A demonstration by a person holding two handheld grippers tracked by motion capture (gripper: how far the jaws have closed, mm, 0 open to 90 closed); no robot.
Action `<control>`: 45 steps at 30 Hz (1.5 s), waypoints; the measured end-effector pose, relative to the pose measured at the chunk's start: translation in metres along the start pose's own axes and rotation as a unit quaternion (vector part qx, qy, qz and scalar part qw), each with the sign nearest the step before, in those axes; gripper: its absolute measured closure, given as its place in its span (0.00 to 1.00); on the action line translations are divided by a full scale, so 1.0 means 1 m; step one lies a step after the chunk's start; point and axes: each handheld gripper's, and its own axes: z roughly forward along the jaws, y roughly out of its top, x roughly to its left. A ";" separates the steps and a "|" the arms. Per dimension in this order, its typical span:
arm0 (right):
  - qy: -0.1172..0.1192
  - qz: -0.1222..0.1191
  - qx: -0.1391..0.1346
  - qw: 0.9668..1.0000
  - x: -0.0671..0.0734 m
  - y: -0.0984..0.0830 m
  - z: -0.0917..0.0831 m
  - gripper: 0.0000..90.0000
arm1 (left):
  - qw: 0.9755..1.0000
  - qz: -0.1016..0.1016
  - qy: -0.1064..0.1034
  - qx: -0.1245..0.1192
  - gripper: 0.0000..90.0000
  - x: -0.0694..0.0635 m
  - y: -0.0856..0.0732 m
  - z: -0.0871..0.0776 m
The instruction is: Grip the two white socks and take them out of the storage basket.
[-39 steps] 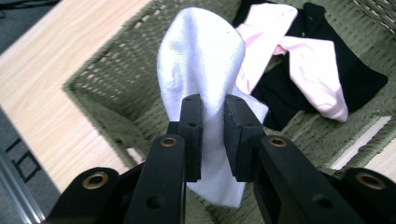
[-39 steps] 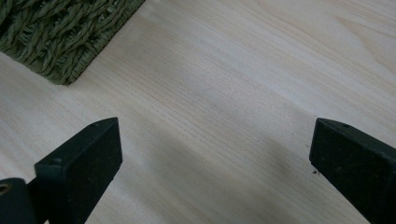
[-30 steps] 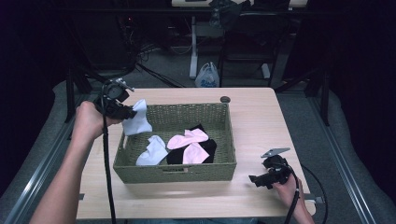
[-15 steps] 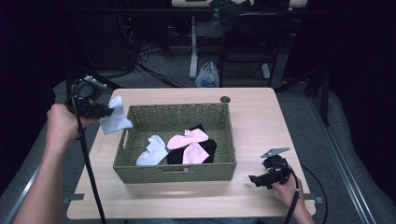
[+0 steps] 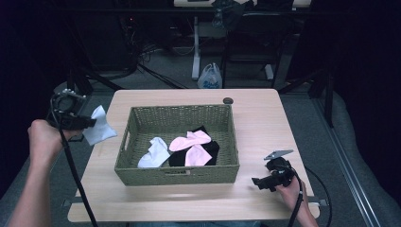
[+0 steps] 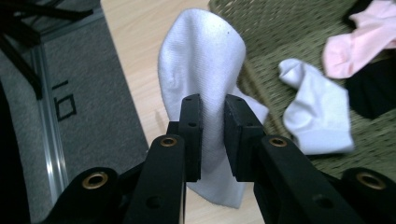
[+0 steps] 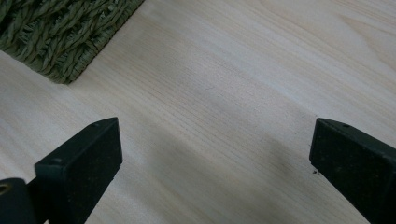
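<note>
Left gripper (image 5: 90, 124) raised, clamped on white sock (image 6: 205, 84); right gripper (image 7: 215, 154) low, jaws apart.

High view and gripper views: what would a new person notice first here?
First, the white sock pinched in the left gripper, held over the table's left edge, outside the green woven basket. Next, the pink socks on black ones inside the basket, beside another white sock. The right gripper rests open at the front right.
</note>
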 end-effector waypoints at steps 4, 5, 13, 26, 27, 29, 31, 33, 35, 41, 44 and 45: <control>-0.001 0.000 0.000 1.000 0.000 0.000 0.000 0.02 | 1.000 -0.019 0.002 0.007 0.87 0.009 -0.015 0.013; -0.001 0.000 0.000 1.000 0.000 0.000 0.000 0.02 | 1.000 -0.025 0.003 0.006 0.87 0.011 -0.018 0.017; -0.001 0.000 0.002 1.000 0.000 0.000 -0.001 0.02 | 0.998 -0.058 -0.010 0.021 0.87 0.020 -0.049 0.050; -0.001 0.000 0.003 1.000 0.000 0.000 0.000 0.02 | 0.993 -0.093 -0.040 0.053 0.87 0.017 -0.086 0.108; 0.000 0.000 0.002 1.000 0.000 0.000 0.000 0.02 | 0.993 -0.091 -0.041 0.056 0.87 0.017 -0.087 0.112; -0.001 0.001 0.001 1.000 0.000 0.000 0.000 0.02 | 0.993 -0.093 -0.042 0.062 0.87 0.016 -0.090 0.117; -0.001 0.001 0.002 1.000 0.000 0.000 0.000 0.02 | 0.992 -0.096 -0.044 0.067 0.86 0.015 -0.092 0.123; 0.000 -0.001 0.003 1.000 0.000 -0.001 0.000 0.02 | 0.991 -0.102 -0.050 0.069 0.86 0.016 -0.095 0.128; 0.000 -0.002 0.003 1.000 0.000 0.000 0.000 0.02 | 0.990 -0.107 -0.054 0.069 0.86 0.016 -0.097 0.131; -0.001 -0.001 0.002 1.000 0.000 -0.001 0.000 0.02 | 0.988 -0.117 -0.066 0.070 0.79 0.019 -0.100 0.133; 0.002 -0.002 0.005 1.000 -0.002 -0.001 0.000 0.02 | 0.987 -0.127 -0.072 0.067 0.61 0.020 -0.098 0.129; 0.002 0.008 -0.010 1.000 -0.001 -0.002 0.002 0.02 | 0.987 -0.129 -0.073 0.063 0.56 0.021 -0.098 0.127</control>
